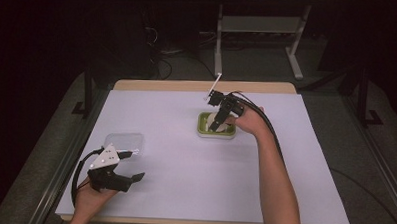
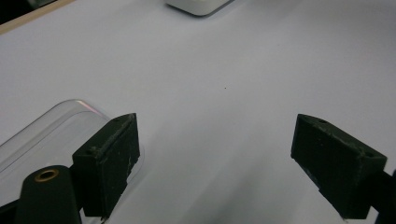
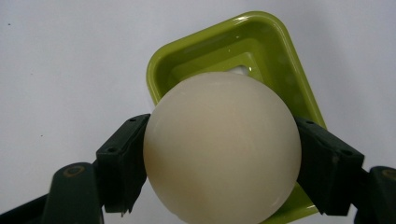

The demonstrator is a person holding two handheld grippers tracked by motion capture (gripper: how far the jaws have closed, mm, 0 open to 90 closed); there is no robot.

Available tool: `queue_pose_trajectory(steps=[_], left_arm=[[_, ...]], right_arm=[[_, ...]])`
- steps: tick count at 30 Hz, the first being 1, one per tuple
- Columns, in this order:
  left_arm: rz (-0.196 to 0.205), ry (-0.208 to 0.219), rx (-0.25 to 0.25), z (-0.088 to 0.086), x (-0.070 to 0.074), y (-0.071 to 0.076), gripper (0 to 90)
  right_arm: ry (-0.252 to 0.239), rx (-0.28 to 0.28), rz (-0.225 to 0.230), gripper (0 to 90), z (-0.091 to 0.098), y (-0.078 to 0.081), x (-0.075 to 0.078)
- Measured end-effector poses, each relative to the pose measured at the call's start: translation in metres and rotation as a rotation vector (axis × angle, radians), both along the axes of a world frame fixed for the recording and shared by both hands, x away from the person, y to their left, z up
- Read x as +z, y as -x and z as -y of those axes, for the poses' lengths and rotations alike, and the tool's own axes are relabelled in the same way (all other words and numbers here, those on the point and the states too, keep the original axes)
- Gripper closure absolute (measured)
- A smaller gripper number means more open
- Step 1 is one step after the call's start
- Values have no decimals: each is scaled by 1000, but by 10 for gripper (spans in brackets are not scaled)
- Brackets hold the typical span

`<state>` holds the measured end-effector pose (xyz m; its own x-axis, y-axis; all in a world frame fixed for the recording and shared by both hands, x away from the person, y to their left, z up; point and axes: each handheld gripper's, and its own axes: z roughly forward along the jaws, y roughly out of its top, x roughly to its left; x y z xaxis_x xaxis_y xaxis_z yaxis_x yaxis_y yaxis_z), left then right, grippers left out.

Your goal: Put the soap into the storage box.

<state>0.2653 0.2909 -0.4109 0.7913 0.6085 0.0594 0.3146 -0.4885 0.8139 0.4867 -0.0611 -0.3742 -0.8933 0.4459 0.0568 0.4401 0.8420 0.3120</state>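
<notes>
High view. Item: green tray point(image 1: 201, 123), rectangular, toward the far middle of the desk point(image 1: 185, 156). My right gripper point(image 1: 217, 118) reaches down into it, carrying a pale ball point(image 1: 212, 117) just above the tray floor. My left gripper point(image 1: 129, 178) waits well short of the tray, at the near left corner, with a clear plastic lid point(image 1: 125, 139) just beyond it. Right hand is much the nearer to the tray.

Left gripper view. Item: left gripper point(image 2: 215, 154), jaws spread wide, nothing between them but bare white desk. The clear lid point(image 2: 42, 135) lies touching or just under one jaw; which, I cannot tell. A corner of the tray's white base point(image 2: 198, 5) shows far ahead.

Right gripper view. Item: right gripper point(image 3: 219, 163), jaws pinching the cream ball point(image 3: 222, 149) across its widest part. The green tray point(image 3: 205, 44) lies directly beyond the ball, its long axis running away from me and tilted slightly. The ball has no long axis; the move ahead, by my judgement, turns on the ball sitting straight over the tray's well.
</notes>
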Motion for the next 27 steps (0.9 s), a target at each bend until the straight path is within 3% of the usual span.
queue_pose_trajectory(steps=[27], left_arm=[[-18,11,7,-1,0,-2,136]], right_arm=[[9,-57,-8,241,-3,-10,-13]])
